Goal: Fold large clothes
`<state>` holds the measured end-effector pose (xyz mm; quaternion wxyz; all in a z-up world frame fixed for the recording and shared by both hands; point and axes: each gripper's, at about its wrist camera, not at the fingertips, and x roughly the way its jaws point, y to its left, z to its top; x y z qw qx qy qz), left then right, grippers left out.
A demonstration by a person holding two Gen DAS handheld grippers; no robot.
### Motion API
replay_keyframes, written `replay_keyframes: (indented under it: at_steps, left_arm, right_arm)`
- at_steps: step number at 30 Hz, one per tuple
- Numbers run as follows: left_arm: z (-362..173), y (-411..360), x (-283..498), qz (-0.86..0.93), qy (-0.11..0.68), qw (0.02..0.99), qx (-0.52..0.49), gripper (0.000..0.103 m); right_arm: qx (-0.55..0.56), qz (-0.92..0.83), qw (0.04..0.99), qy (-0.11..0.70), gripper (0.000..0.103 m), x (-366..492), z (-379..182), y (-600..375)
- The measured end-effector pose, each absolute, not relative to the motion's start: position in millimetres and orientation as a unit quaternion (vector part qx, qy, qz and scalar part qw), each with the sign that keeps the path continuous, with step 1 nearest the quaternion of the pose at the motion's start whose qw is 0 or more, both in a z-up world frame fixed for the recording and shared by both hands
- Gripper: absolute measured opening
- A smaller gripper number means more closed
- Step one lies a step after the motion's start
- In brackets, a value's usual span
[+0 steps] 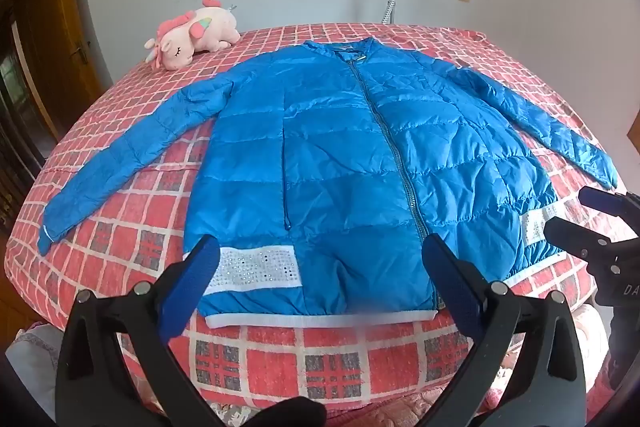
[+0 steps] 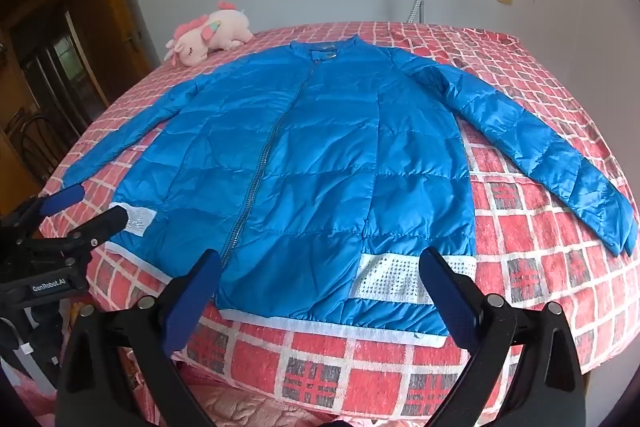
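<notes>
The pink plush unicorn [image 1: 190,39] sits well clear at the far left. The blue quilted zip-front jacket [image 1: 340,155] lies flat, sleeves spread, on the red-checked bedspread [image 1: 132,227]. The left gripper [image 1: 320,251] and right gripper [image 2: 320,259] hover over its hem, jaws apart, empty. The slippery shell could slide or bunch if pinched shallowly. The bed's near edge is hidden.
</notes>
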<state>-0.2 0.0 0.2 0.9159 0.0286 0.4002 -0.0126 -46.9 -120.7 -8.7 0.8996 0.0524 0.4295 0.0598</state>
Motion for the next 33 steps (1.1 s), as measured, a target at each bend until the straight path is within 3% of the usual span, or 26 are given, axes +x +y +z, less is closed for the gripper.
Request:
replay_keyframes:
  at_steps: [33]
  left_arm:
    - [0.2,0.0,-0.2,-0.013,0.398,0.917,0.028,0.1]
  right_arm:
    - [0.05,0.06,0.902,0.424,0.099,-47.0,-10.7,-123.6]
